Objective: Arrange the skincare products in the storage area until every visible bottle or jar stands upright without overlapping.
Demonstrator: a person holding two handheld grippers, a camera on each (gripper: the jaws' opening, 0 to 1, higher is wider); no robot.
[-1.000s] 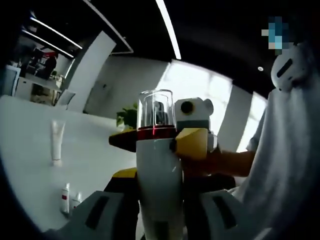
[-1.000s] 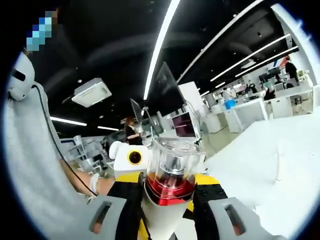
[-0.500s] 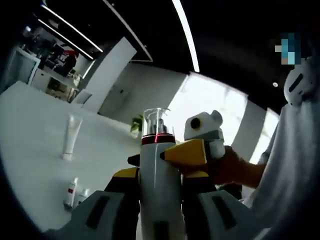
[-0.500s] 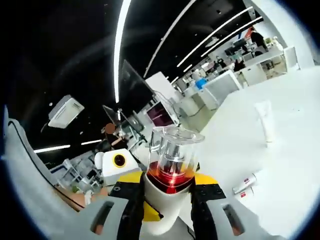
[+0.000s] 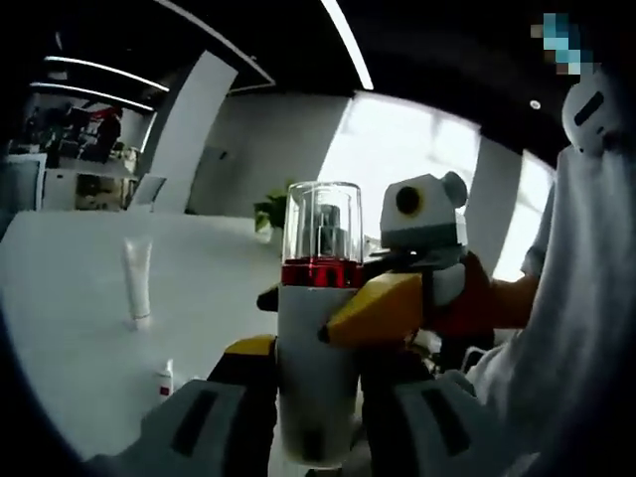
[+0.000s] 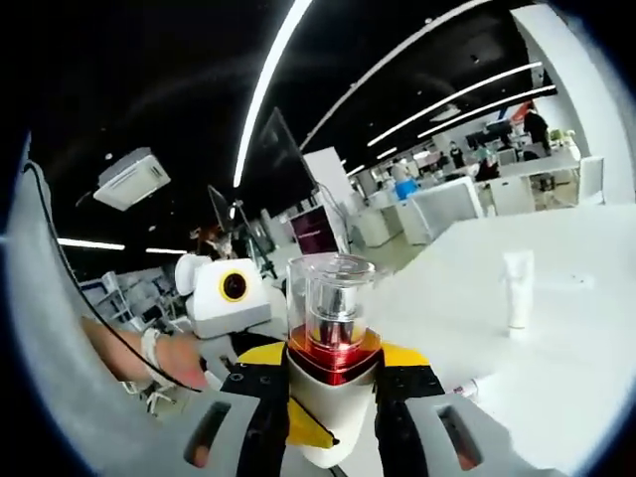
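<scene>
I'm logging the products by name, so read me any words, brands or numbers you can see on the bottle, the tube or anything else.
None can be read.
White pump bottle: no print shows on its body.
White tube standing on the table: plain, no lettering shows.
Small bottle with a red band: any print is too small and blurred.

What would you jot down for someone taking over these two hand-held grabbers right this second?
Both grippers are shut on one white pump bottle, red collar, clear cap: left gripper low on its body, right gripper from the other side. It is held in the air, roughly upright.
On the white table: a white tube standing on its cap, and a small red-labelled bottle nearer.
Left: set the pump bottle down upright, apart from the others.
</scene>
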